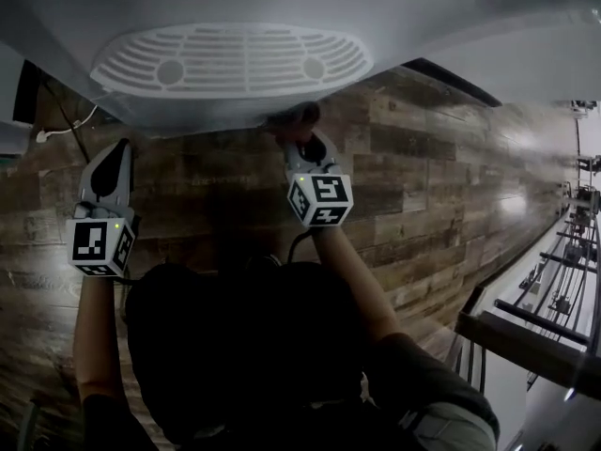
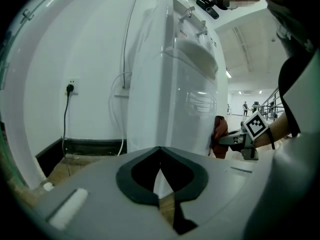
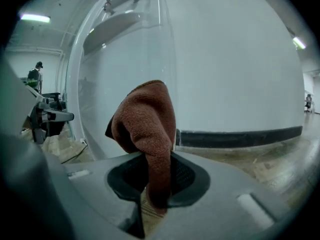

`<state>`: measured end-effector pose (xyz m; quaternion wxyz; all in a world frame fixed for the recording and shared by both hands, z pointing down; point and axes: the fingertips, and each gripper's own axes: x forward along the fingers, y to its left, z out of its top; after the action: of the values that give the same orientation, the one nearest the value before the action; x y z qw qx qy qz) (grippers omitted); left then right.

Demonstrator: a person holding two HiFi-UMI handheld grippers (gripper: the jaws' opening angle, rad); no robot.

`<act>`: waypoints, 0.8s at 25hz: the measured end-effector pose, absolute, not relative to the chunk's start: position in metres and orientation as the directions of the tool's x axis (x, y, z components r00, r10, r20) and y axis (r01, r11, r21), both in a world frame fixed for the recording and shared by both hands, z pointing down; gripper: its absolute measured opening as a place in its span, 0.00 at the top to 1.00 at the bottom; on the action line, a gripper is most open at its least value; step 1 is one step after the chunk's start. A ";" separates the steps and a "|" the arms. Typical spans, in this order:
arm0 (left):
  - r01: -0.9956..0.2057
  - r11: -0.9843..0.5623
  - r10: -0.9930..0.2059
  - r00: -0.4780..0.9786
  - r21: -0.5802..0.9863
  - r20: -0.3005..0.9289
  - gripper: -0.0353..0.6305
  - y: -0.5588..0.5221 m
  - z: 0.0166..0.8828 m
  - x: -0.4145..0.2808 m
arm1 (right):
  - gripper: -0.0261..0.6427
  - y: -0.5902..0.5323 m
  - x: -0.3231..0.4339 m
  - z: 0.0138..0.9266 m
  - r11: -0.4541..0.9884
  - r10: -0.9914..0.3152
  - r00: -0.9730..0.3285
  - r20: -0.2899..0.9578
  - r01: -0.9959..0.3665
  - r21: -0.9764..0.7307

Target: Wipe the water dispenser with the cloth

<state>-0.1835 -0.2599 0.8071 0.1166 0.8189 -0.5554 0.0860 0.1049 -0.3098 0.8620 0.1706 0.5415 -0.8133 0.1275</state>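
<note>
While clamped, cloth (image 3: 147, 119) against dispenser (image 3: 225, 59).

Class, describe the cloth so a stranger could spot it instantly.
Find the tall white water dispenser on the wood floor. Low against its body is the cloth, clamped in the right gripper. It is the only reddish-brown, fuzzy thing among white and grey surfaces.

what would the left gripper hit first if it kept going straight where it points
Most likely the dispenser: its white body stands straight ahead of the left gripper with nothing between, though depth is unclear.
</note>
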 end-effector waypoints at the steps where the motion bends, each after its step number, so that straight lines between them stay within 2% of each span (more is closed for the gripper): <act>1: -0.926 -0.365 -0.882 0.377 0.096 0.282 0.92 -0.258 0.817 -0.181 | 0.87 -0.311 0.105 0.878 0.381 -0.827 -0.352 0.438 -0.924 -0.023; 6: -0.905 -0.411 -0.848 0.423 0.106 0.319 0.92 -0.249 0.850 -0.170 | 0.87 -0.309 0.101 0.947 0.438 -0.749 -0.358 0.558 -0.899 0.012; 11: -0.880 -0.461 -0.831 0.473 0.113 0.293 0.92 -0.249 0.850 -0.156 | 0.87 -0.302 0.114 0.958 0.363 -0.763 -0.324 0.560 -0.931 -0.043; 16: -0.884 -0.447 -0.853 0.467 0.134 0.233 0.92 -0.255 0.816 -0.159 | 0.87 -0.287 0.111 0.870 0.323 -0.820 -0.394 0.415 -0.917 -0.232; 20: -0.894 -0.437 -0.882 0.447 0.095 0.148 0.92 -0.262 0.752 -0.162 | 0.87 -0.291 0.116 0.749 0.319 -0.904 -0.363 0.226 -0.925 -0.209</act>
<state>-0.1622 -0.2622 0.7521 0.0797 0.8469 -0.5244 0.0380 0.1164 -0.2905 0.7491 0.0336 0.5636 -0.8113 0.1521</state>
